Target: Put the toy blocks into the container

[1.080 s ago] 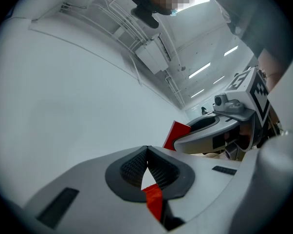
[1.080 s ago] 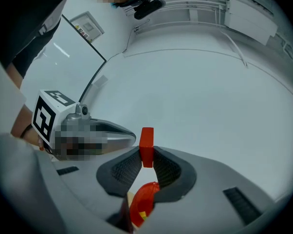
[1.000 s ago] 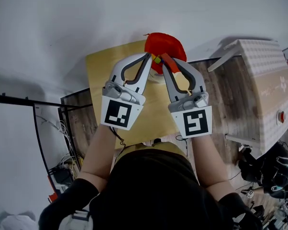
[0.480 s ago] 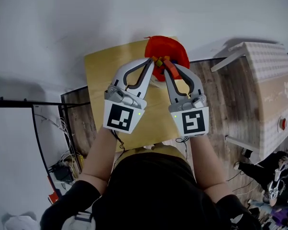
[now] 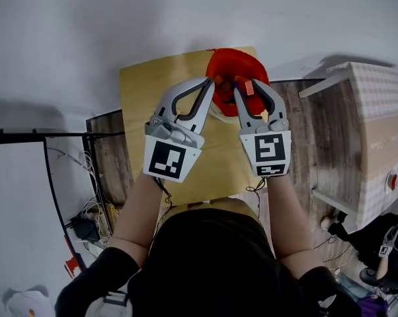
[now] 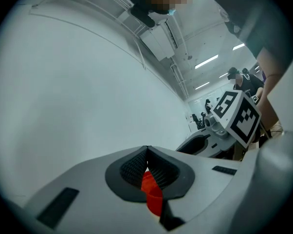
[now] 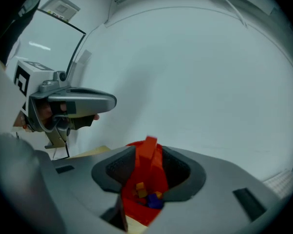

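My right gripper (image 5: 248, 91) has its fingers just opening, an orange-red block (image 7: 147, 152) between them over the red container (image 5: 231, 65) on the tabletop (image 5: 146, 91); small blocks (image 7: 147, 196) lie inside; left gripper (image 5: 209, 83) fingers together, near the rim.

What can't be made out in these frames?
Head view: the left gripper and right gripper cover most of the container, so its contents cannot be counted.
Right gripper view: the orange block between the right gripper's jaws, which have just been opening, is blurred; its shape is unclear.
Right gripper view: loose blocks in the container are too small to count.
Left gripper view: its shut jaws hide all but a red sliver of the container.
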Available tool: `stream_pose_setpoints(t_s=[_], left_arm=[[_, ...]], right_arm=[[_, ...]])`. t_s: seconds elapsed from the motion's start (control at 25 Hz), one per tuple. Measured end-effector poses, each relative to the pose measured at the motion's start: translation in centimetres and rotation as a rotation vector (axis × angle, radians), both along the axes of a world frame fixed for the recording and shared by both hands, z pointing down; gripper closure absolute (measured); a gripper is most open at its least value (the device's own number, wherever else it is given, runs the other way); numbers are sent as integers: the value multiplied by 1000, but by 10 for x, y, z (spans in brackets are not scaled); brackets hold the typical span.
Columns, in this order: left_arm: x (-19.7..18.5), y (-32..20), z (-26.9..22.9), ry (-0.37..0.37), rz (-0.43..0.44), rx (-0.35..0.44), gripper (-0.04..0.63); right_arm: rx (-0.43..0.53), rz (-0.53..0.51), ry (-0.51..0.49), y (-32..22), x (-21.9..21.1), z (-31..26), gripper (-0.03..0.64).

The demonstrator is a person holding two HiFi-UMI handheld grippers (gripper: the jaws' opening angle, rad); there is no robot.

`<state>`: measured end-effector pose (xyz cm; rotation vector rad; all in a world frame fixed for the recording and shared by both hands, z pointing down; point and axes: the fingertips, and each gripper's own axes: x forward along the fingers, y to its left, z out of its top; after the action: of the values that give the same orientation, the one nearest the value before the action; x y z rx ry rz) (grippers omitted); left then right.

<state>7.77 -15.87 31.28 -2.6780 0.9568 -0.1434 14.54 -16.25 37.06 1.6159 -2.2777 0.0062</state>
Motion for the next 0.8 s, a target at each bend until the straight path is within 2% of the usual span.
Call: stream_pose_setpoints(t_s=[0.04,0.08,0.36,0.48,0.52,0.56,0.8], left_arm=[[1,-1,0,0,1,2,584],[2,-1,0,0,2,4,584],[6,-6,4,4,-8,-6,584],[6,-5,5,1,-10,-6,584],[6,-4,5,1,-11,-7,584],[6,-3,4,2,-12,-8,585],[-1,4,3,-1,-22,-7,584]], right_arm=[[-27,-3,-4,-2,0,6,415],[-43,-10,-7,-3,0,9,399],[-41,-32,-17,-3,1,12,399],[-3,-28,-7,-2,3,4,399],[22,-29,2,0,4,0,422],[45,-32,10,2,4,-5,583],[105,-49,13,12,-1,-22,588]])
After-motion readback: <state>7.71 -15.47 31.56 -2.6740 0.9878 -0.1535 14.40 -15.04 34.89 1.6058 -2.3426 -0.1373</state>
